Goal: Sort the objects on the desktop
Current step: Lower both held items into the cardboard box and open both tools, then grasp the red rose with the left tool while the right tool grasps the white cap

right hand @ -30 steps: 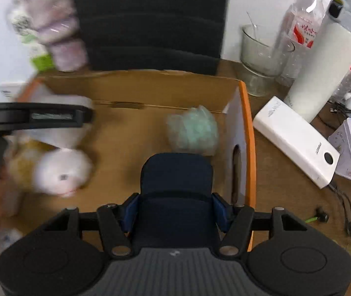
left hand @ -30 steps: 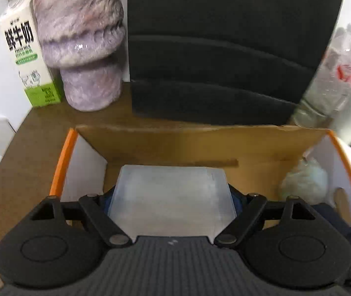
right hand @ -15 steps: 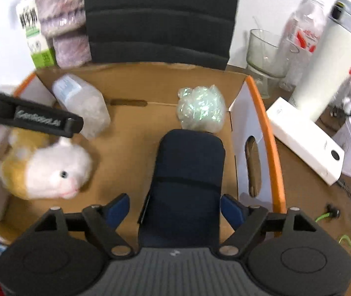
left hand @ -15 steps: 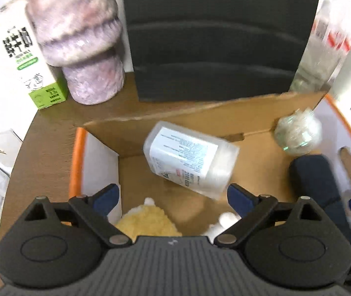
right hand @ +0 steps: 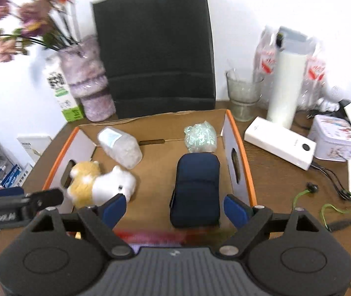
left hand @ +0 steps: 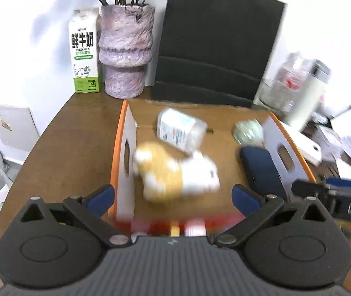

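An orange-rimmed cardboard box (right hand: 246, 172) holds a clear plastic jar (right hand: 120, 144), a yellow-and-white plush toy (right hand: 100, 185), a navy pouch (right hand: 196, 190) and a crumpled green-white wrap (right hand: 200, 137). The same box (left hand: 118, 145) shows in the left wrist view with the jar (left hand: 180, 130), plush (left hand: 175, 175), pouch (left hand: 261, 170) and wrap (left hand: 248, 130). My left gripper (left hand: 173, 197) is open and empty above the box's near side. My right gripper (right hand: 175, 209) is open and empty, just above the pouch's near end.
A milk carton (left hand: 84, 51), a purple vase with flowers (left hand: 124, 51) and a black bag (right hand: 155, 49) stand behind the box. Right of the box are a glass (right hand: 243, 93), white flask (right hand: 286, 81), white power bank (right hand: 280, 145), tin (right hand: 333, 138), cables and papers.
My left gripper let go of the jar and my right let go of the pouch; both now lie in the box. Both grippers opened and pulled back and up.
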### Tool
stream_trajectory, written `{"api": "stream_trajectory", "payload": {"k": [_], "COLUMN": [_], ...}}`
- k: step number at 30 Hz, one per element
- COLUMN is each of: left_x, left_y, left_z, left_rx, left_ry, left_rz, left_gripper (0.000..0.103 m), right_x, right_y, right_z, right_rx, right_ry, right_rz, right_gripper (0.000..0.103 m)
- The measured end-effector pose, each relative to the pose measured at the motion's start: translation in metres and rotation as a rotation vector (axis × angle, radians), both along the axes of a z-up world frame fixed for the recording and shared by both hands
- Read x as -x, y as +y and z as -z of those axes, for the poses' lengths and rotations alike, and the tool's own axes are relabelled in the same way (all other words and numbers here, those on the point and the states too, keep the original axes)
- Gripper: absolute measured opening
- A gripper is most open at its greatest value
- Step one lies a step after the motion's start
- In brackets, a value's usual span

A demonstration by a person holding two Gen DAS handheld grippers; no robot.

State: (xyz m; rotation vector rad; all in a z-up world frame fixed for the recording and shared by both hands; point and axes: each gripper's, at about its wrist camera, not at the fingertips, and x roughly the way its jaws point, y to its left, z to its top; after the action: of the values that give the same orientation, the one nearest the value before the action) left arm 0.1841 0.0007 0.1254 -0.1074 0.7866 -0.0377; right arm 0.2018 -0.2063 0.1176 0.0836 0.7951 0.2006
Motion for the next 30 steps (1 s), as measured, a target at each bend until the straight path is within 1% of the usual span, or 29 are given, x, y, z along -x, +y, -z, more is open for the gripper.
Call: {"api": "stream_trajectory", "payload": {"k": [2, 3, 4, 6, 8, 11, 13, 15, 17, 19, 22, 25, 28, 30], "left_x": [0.047, 0.065, 0.086, 0.118, 0.145, 0.183, 0.202, 0.217, 0.234, 0.249, 0.266, 0.268, 0.262, 0.256], "left_y": [0.002, 0.003, 0.005, 0.006, 0.003, -0.003, -0.007, -0.008, -0.008, -0.011, -0.012, -0.012, -0.009, -0.005], "left_z": [0.014, 0.023, 0.036, 0.058, 0.079, 0.1, 0.109, 0.112, 0.112, 0.112, 0.116, 0.117, 0.115, 0.114], "left_rx": [0.009, 0.027, 0.046, 0.051, 0.025, -0.043, -0.075, -0.067, -0.057, -0.078, -0.096, -0.103, -0.084, -0.077], "left_ry": [-0.055, -0.071, -0.073, -0.052, -0.04, -0.078, -0.097, -0.101, -0.12, -0.134, -0.138, -0.125, -0.114, -0.117], "left_rz": [-0.018, -0.026, -0.024, -0.019, -0.027, -0.015, -0.021, -0.017, 0.002, 0.004, 0.025, 0.036, 0.056, 0.039], "left_gripper": [0.103, 0.103, 0.103, 0.103, 0.103, 0.103, 0.103, 0.103, 0.103, 0.103, 0.103, 0.103, 0.103, 0.103], "right_x": [0.039, 0.059, 0.084, 0.12, 0.155, 0.192, 0.213, 0.23, 0.246, 0.262, 0.287, 0.302, 0.302, 0.298], "right_y": [-0.006, -0.009, -0.013, -0.019, -0.02, -0.019, -0.016, -0.01, -0.006, -0.005, -0.01, -0.016, -0.02, -0.028], "right_z": [0.008, 0.013, 0.021, 0.037, 0.055, 0.078, 0.089, 0.095, 0.098, 0.1, 0.103, 0.103, 0.098, 0.096], "right_rx": [-0.005, -0.011, -0.019, -0.031, -0.033, -0.046, -0.032, -0.006, 0.012, 0.024, -0.003, 0.008, 0.058, 0.072], "right_ry": [-0.059, -0.087, -0.117, -0.149, -0.165, -0.165, -0.186, -0.2, -0.212, -0.212, -0.219, -0.246, -0.272, -0.284], "right_rz": [0.01, 0.013, 0.006, 0.01, 0.006, -0.002, -0.013, -0.02, -0.053, -0.056, -0.061, -0.053, -0.025, 0.003], "right_gripper": [0.089, 0.091, 0.092, 0.092, 0.092, 0.092, 0.092, 0.092, 0.092, 0.092, 0.092, 0.092, 0.092, 0.092]}}
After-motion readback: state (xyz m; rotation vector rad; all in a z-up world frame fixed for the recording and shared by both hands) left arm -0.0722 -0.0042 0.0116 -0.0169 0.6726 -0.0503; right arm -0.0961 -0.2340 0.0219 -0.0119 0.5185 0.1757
